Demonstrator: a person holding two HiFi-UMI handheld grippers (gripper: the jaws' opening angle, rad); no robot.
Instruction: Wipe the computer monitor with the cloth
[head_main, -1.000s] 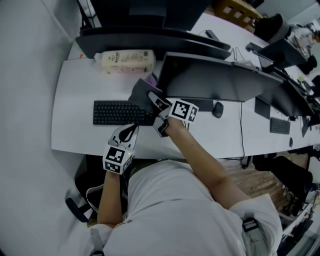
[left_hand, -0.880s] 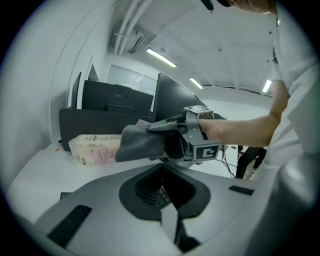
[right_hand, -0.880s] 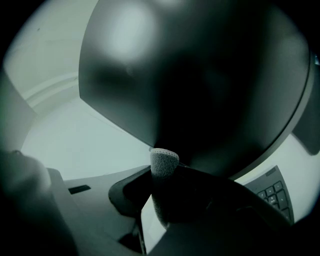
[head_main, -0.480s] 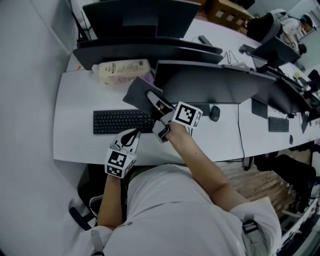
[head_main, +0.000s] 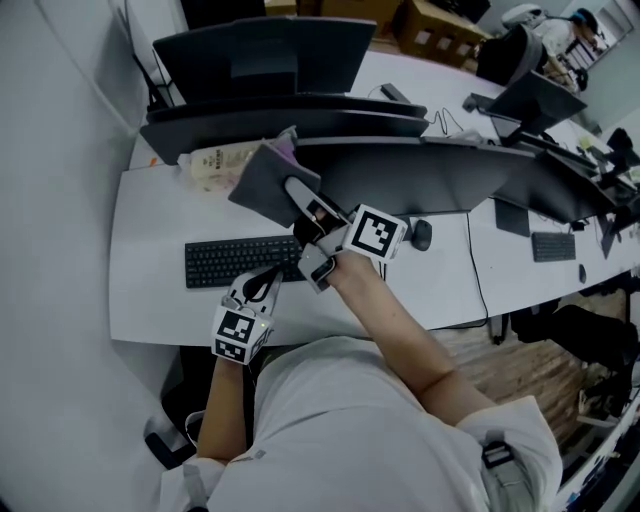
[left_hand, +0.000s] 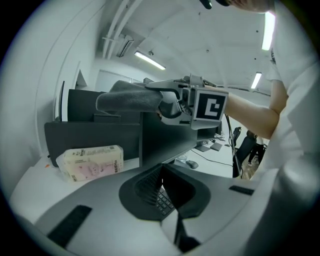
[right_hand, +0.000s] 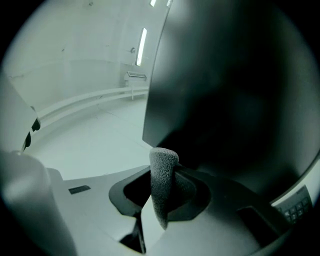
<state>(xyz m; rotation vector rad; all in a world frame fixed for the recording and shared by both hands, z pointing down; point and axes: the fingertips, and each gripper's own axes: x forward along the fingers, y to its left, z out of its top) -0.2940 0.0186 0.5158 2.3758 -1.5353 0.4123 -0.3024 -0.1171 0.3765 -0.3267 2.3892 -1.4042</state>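
**Cloth raised to the screen's corner**

Over the last second the right gripper (head_main: 300, 193) has carried the grey cloth (head_main: 258, 180) up and away from the keyboard (head_main: 235, 262). It now sits at the upper left corner of the near monitor (head_main: 420, 175), left of centre in the head view. The jaws are clamped on a fold of it. In the right gripper view the dark screen fills the right side with the cloth just in front; whether they touch I cannot tell. The left gripper (head_main: 262, 278) has stayed low over the front of the desk (head_main: 150, 230), jaws together on nothing. To me the lift looks finished and wiping is about to start, probably a sweep from that corner across the glass.
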